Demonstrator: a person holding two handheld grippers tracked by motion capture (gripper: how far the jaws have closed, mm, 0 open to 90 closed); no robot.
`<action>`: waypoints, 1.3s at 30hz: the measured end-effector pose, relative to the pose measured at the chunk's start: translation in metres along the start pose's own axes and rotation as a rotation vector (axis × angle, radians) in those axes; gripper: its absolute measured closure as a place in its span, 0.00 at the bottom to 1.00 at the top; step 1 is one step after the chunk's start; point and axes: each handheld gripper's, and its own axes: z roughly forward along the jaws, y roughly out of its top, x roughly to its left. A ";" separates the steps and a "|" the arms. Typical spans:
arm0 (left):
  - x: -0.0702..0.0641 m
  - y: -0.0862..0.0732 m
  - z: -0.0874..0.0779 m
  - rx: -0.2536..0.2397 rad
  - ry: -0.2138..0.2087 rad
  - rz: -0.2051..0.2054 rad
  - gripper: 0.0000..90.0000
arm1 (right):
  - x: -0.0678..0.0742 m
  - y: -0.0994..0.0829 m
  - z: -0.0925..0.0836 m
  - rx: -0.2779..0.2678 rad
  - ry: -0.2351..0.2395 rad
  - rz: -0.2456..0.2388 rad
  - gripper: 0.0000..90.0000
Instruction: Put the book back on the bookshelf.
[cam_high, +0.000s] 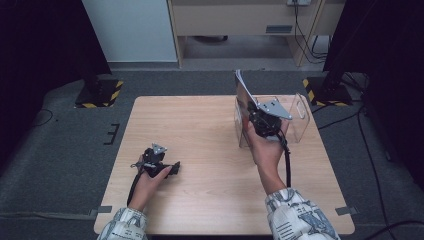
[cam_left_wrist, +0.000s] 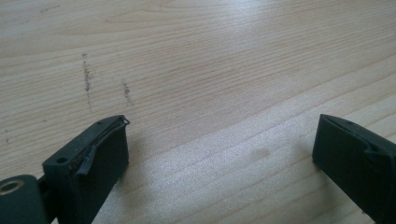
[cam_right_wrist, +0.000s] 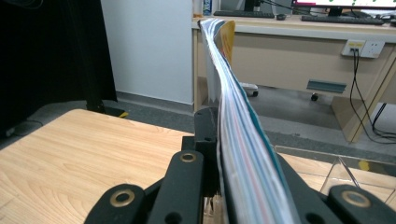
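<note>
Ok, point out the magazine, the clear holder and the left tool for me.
magazine (cam_right_wrist: 243, 135), right gripper view, on its page edges.
clear holder (cam_high: 299, 116), high view, on its right wall.
left tool (cam_high: 176, 168), high view, midway between its fingertips.

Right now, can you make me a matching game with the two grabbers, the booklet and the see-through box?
Things:
1. left gripper
2. right gripper
3. booklet
4. clear box

States:
A. stands at the table's far right
B. jaws wide apart, low over bare wood
C. pinched upright, its top bending over
D. clamped shut on pages

Pairs: 1-B, 2-D, 3-C, 4-A
</note>
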 end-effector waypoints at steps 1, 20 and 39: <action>0.000 0.000 0.000 0.000 0.000 0.000 0.03 | -0.001 0.001 0.000 -0.002 -0.006 0.007 0.97; -0.001 0.001 0.002 -0.001 -0.009 0.009 0.03 | 0.005 0.002 0.021 -0.051 -0.093 0.080 0.97; -0.002 0.002 0.003 -0.006 -0.013 0.008 0.03 | 0.018 0.004 0.032 -0.038 -0.082 0.064 0.92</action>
